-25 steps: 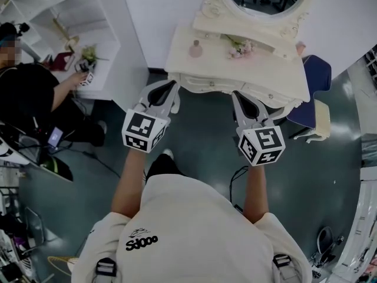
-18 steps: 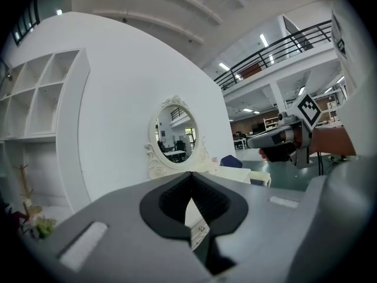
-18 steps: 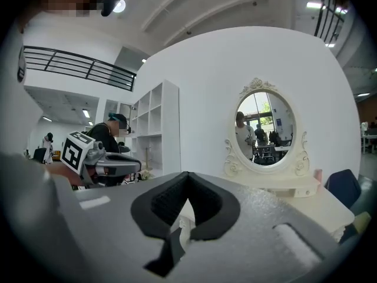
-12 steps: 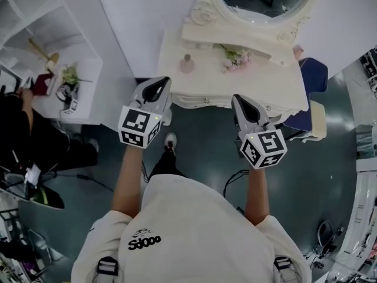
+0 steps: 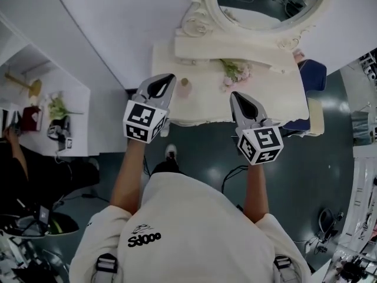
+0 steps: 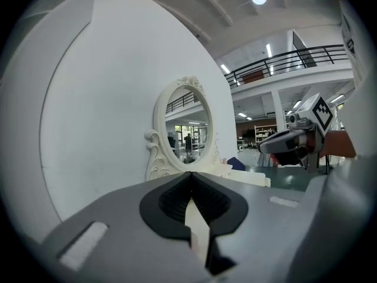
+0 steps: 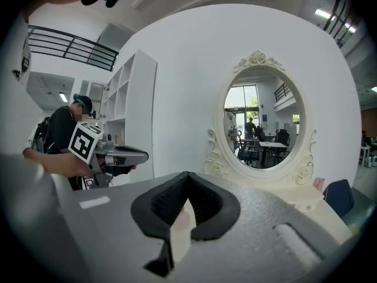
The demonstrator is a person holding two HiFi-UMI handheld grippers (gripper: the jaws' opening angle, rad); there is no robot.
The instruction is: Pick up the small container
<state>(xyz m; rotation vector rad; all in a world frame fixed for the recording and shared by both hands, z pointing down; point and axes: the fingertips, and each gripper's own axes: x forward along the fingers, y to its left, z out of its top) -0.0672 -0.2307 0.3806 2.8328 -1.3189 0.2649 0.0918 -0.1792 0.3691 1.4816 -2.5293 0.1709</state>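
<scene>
**A:** Where's the small container (image 5: 184, 86)?

**B:** On the vanity table (image 5: 277, 96), below the mirror (image 5: 259, 5), toward its left side. Pinkish, bottle-shaped, standing upright. Too small to see much more.

**A:** How will it handle?

**B:** Prob. light and rigid. Could be glass, so slick and breakable. It looks narrow up top, so I'd grip the wider body low down, not the neck, and squeeze gently.

**A:** Grippers?

**B:** The left gripper (image 5: 166, 80) and right gripper (image 5: 236, 97) both have their jaws pressed together w/ nothing between. The left tip is just beside the container, the right is below the mirror's right half. One needs opening first.

**A:** Surface and room?

**B:** Smooth cream tabletop w/ a carved edge, flowers (image 5: 235, 71) under the mirror's middle. White wall (image 5: 129, 28) behind the mirror, dark glossy floor (image 5: 200, 149) below. White shelves (image 5: 35, 69) well left of the mirror, w/ a person (image 5: 17, 164) by them.
</scene>
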